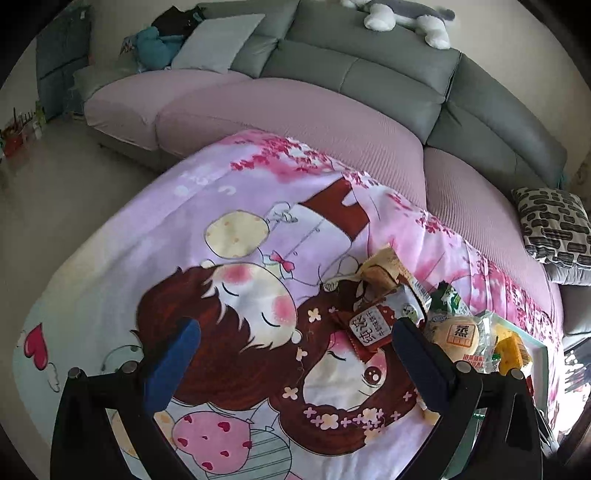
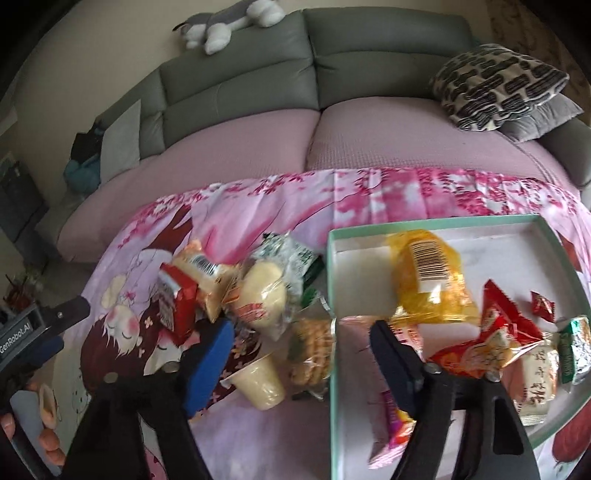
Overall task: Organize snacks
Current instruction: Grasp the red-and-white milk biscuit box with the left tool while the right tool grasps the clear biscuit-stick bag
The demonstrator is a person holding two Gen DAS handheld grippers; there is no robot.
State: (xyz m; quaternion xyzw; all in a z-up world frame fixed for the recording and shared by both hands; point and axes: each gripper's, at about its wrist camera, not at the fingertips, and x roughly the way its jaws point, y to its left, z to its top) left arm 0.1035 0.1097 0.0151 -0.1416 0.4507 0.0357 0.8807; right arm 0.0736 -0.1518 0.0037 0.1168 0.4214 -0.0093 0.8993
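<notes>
**Snacks half sorted: some in the tray, a pile yet to go**

Grippers come first, nearest the cameras; the right gripper [image 2: 301,334] has its jaws apart and nothing pinched between them; it hangs over the near-left edge of the green tray [image 2: 436,221], with a pack of biscuits [image 2: 312,350] and a little pudding cup [image 2: 258,384] lying below the gap; its pads do not press on either. The left gripper [image 1: 295,341] is wide apart too, holding nothing; under it is only the cartoon cloth [image 1: 221,229] on the bench.

A bit farther, the loose pile sits on the cloth just left of the tray: a round bun in clear wrap [image 2: 260,299], a red packet [image 2: 177,299], a pale packet with a barcode [image 2: 205,271], a green bag [image 2: 291,254]. Inside the tray lie a yellow bag [image 2: 424,280], some red sweets [image 2: 506,317] and a few more packets.

I think the job is mid-way; the step now looks like reaching for the next snack. The next move needs the right gripper to go down over the biscuits or the cup, squeeze gently, then lift it over the tray rim; the cup could tip if it is squeezed on its slanted side.

Far back is the sofa [image 2: 240,155] with a soft toy [image 2: 229,22] on top.
</notes>
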